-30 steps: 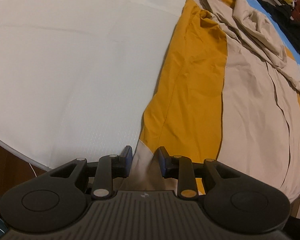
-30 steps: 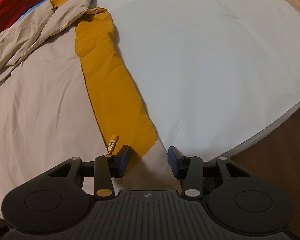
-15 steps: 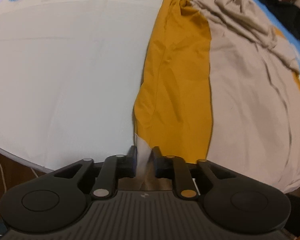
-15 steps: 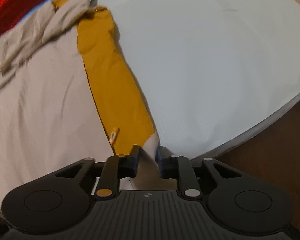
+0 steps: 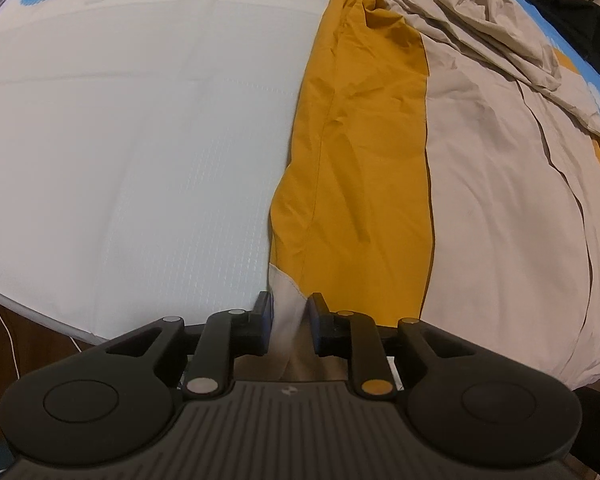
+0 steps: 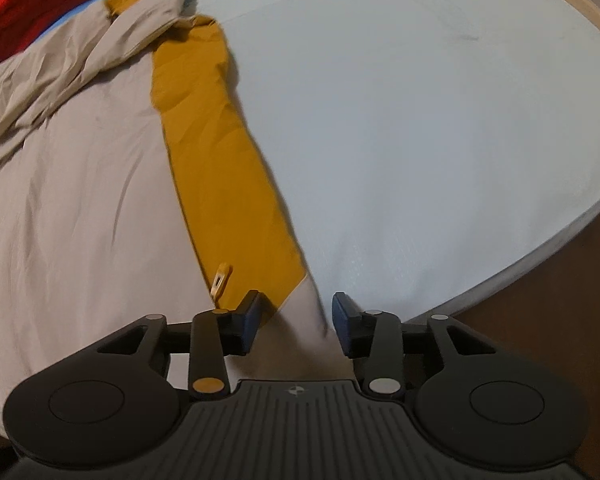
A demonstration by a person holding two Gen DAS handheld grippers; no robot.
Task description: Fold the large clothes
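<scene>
A large beige and mustard-yellow garment (image 5: 480, 184) lies spread on the bed, also in the right wrist view (image 6: 80, 200). My left gripper (image 5: 289, 322) is open, its jaws a little apart, with the garment's beige bottom corner (image 5: 286, 288) between them. My right gripper (image 6: 296, 320) is open wide, with the opposite beige corner (image 6: 304, 312) lying between its jaws. A small yellow tab (image 6: 221, 276) sits on the mustard panel (image 6: 220, 152) just ahead of the right gripper's left finger.
The bed sheet (image 5: 140, 140) is pale with blue fan prints at the far end. Its near edge drops to a brown floor (image 6: 560, 300). A red cloth (image 6: 32, 4) lies at the far left in the right wrist view. Dark clothes (image 5: 572, 12) lie at the far right.
Both grippers were shut on the garment's bottom corners half a second ago and have opened. The corners now lie loose between the jaws.
</scene>
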